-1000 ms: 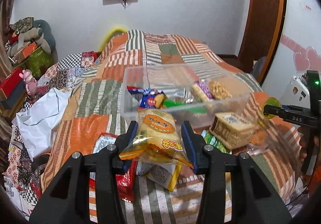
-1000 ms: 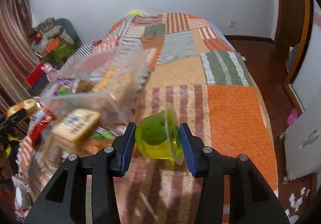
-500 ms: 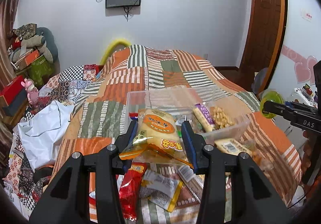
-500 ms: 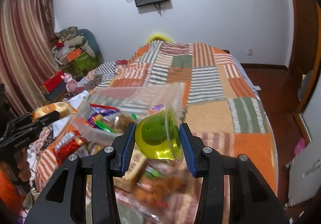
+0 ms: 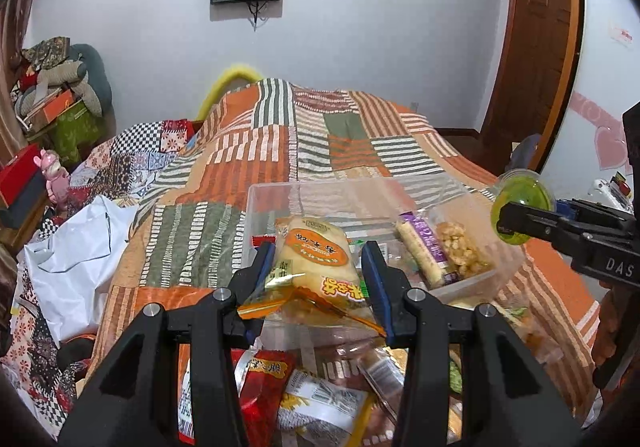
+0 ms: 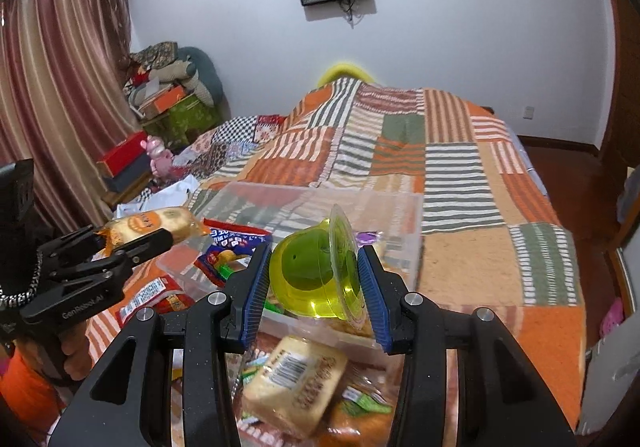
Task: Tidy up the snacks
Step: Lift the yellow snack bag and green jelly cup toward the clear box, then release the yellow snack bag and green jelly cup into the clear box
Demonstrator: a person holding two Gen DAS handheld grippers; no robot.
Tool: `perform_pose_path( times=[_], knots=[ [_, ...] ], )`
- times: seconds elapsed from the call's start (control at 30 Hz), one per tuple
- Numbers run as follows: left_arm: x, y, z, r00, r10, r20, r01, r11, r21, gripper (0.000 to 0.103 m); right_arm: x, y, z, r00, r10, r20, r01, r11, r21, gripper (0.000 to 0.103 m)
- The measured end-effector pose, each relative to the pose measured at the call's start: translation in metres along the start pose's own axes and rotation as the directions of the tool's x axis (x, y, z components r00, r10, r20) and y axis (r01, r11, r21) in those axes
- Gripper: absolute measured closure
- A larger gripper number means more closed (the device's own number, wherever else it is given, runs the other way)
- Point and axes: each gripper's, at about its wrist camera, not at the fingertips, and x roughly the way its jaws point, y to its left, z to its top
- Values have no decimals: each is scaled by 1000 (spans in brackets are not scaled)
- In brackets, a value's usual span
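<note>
My left gripper (image 5: 320,271) is shut on a yellow-orange bread packet (image 5: 314,267) and holds it above the near edge of a clear plastic box (image 5: 280,193); it also shows in the right wrist view (image 6: 154,225). My right gripper (image 6: 314,279) is shut on a green jelly cup (image 6: 314,281), held above the box (image 6: 400,203); the cup shows at the right in the left wrist view (image 5: 520,207). The box holds several snack packets (image 5: 440,247).
Loose snacks lie on the patchwork bedspread (image 5: 288,135) in front of the box: a red packet (image 5: 264,379) and a barcode-labelled cake pack (image 6: 296,383). A white bag (image 5: 76,247) lies at left. Clutter is piled by the curtain (image 6: 48,87).
Both grippers rose and moved over the box while holding their items. The right gripper swung left toward the box with the jelly cup.
</note>
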Motion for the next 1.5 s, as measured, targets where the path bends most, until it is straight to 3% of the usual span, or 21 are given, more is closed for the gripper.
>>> perform_pose_path(
  times=[0.33,0.7,1.0,1.5],
  knots=[
    [34,16,-5,998,26,-51,-28,999,-37,59,42,5,-1,995,23,-95,-25,999,-19,62],
    [55,17,-11,996,34,-78,-37,998,-48,59,58,6,-8,989,-2,-148,-4,999,-40,61],
    [53,8,-19,995,33,-97,-33,999,5,47,51,12,-5,992,-16,-127,7,998,-64,58],
    [8,12,-20,997,11,-81,-11,1000,-4,46,13,16,-6,997,-20,-71,16,998,-56,44]
  ],
)
